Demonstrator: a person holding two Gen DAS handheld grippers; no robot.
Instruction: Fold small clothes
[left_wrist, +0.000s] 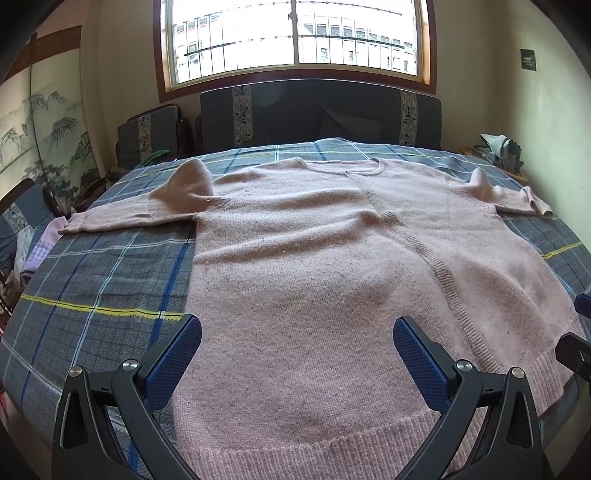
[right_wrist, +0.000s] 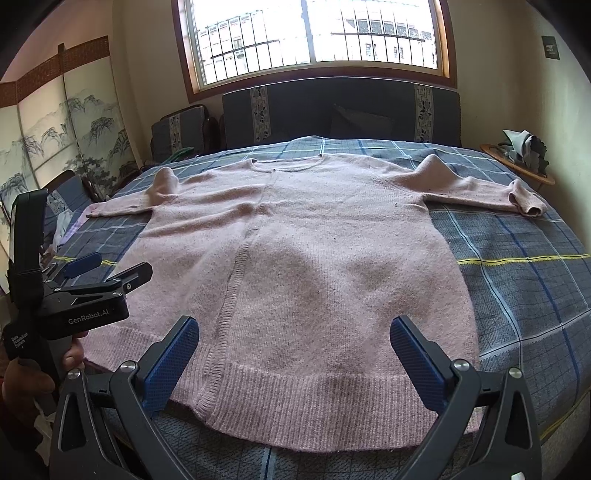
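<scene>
1. Left hand-held gripper (left_wrist: 297, 343): jaws spread wide, holding nothing. It hangs over the bottom hem on its own side of the pink sweater (left_wrist: 314, 266). You can also spot it from the right wrist view, off to that camera's left, with a hand (right_wrist: 26, 373) wrapped round its handle.

2. Right hand-held gripper (right_wrist: 294, 338): also wide and empty, sitting just above the ribbed hem (right_wrist: 314, 402) on its side.

3. Straight ahead of both grippers the sweater lies flat on the bed, over a plaid blanket (right_wrist: 517, 295), neckline (right_wrist: 286, 164) at the far end. Both sleeves stretch outward, left sleeve (left_wrist: 122, 218) and right sleeve (right_wrist: 491, 192). The shoulders poke up a bit in little peaks.

4. My read: nothing's folded yet, this is the setup for the first fold.

5. How I'd do it well: grab fabric, not blanket. Knit is thick and stretchy, so pinch a decent bite of the ribbed edge at each bottom corner, both layers together.

6. Lift both sides evenly or the knit will skew and drag.

7. Probably smarter to fold the sleeves inward across the body first, flattening those shoulder peaks as you go, then bring the hem up toward the neckline.

8. Watch out: the left cuff sits near the bed's edge, so it could slide off if tugged.
</scene>
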